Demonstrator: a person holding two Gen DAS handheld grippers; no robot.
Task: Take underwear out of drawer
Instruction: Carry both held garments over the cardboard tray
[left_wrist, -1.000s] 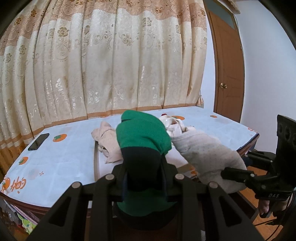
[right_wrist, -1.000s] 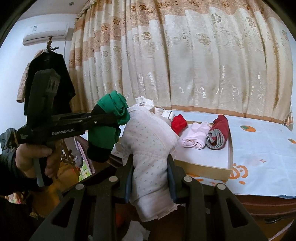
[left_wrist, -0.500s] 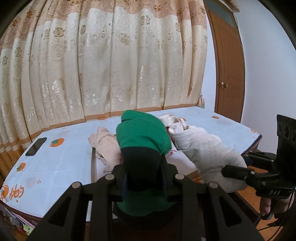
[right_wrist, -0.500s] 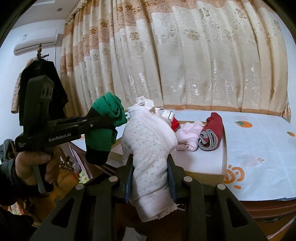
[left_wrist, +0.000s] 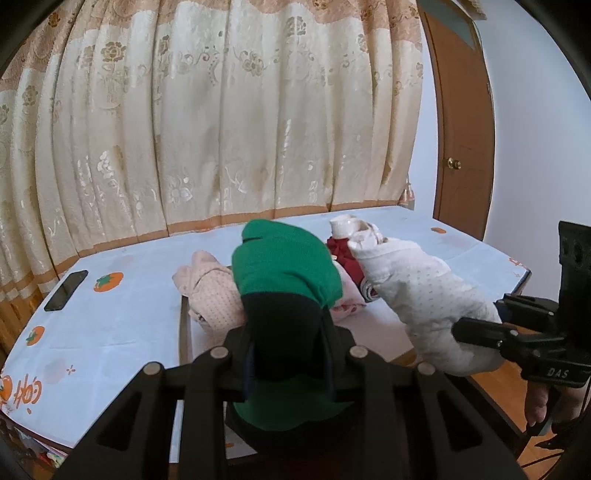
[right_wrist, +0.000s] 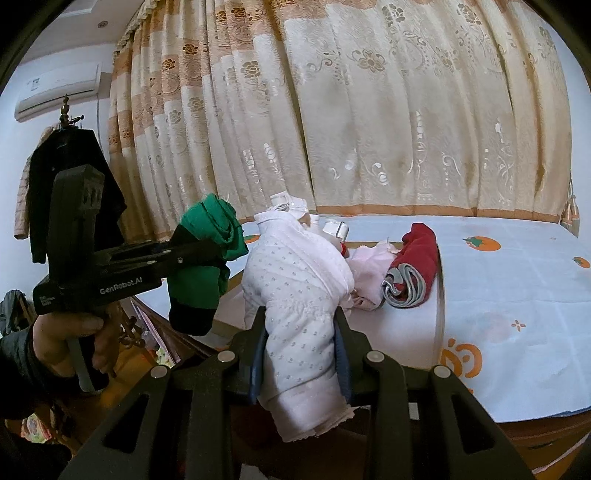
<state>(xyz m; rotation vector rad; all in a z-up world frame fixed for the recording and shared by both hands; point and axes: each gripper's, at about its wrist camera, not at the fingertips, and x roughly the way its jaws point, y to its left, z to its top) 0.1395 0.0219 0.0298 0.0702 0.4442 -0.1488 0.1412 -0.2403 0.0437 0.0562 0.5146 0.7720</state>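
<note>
Two rolled garments are lifted at once, one in each gripper, held clear of the shallow wooden drawer (right_wrist: 439, 295) lying on the cloth-covered desk (right_wrist: 517, 280). At nine o'clock in the right wrist view, the left gripper (right_wrist: 207, 254) has its jaws clamped around a green and black roll (right_wrist: 207, 258), a ribbed knit gripped mid-length so it cannot unroll. At six o'clock the right gripper (right_wrist: 301, 354) pinches a white dotted roll (right_wrist: 295, 295), soft quilted cotton with a frilled hem, likewise at its middle. Toward three o'clock, a pale pink piece (right_wrist: 369, 273) and a dark red roll (right_wrist: 413, 266) with a grey striped band lie in the drawer, probably next to go.
</note>
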